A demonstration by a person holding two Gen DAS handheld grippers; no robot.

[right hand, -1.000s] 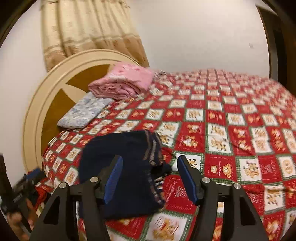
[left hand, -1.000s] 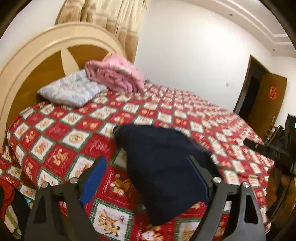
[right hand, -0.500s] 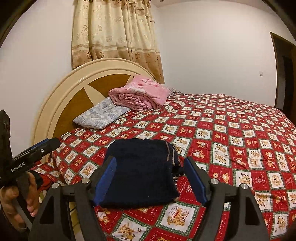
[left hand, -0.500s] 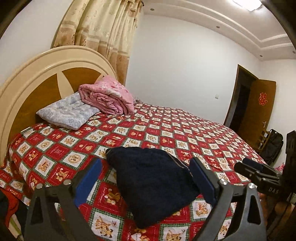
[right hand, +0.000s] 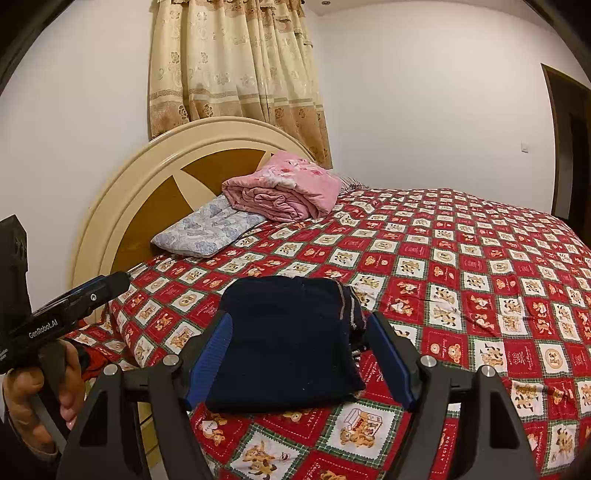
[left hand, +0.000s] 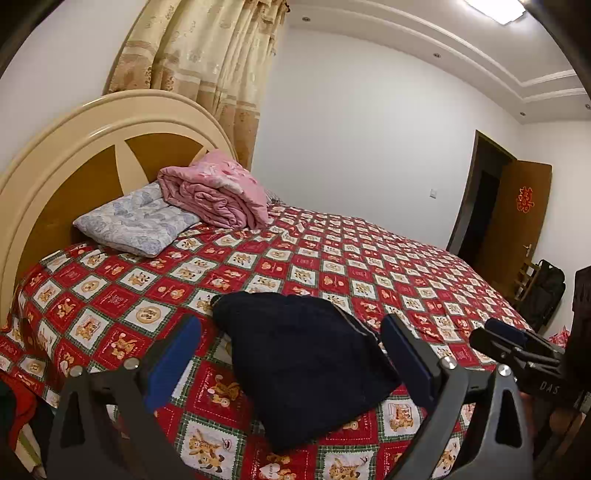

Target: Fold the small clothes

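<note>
left tool (left hand: pixel 291 358): jaws wide apart, empty | right tool (right hand: pixel 299 354): jaws wide apart, empty

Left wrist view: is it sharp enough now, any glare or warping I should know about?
Left wrist view: sharp, ceiling light bright at the top edge, no glare on the navy garment; fisheye bows the headboard. Right wrist view: equally sharp, evenly lit, corners vignetted.

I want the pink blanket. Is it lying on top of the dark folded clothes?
No, the pink blanket sits up by the headboard, far from the dark clothes.

both grippers (left hand: pixel 291 360) (right hand: pixel 299 356) pulled back, higher above folded garment (right hand: pixel 288 343)
</note>
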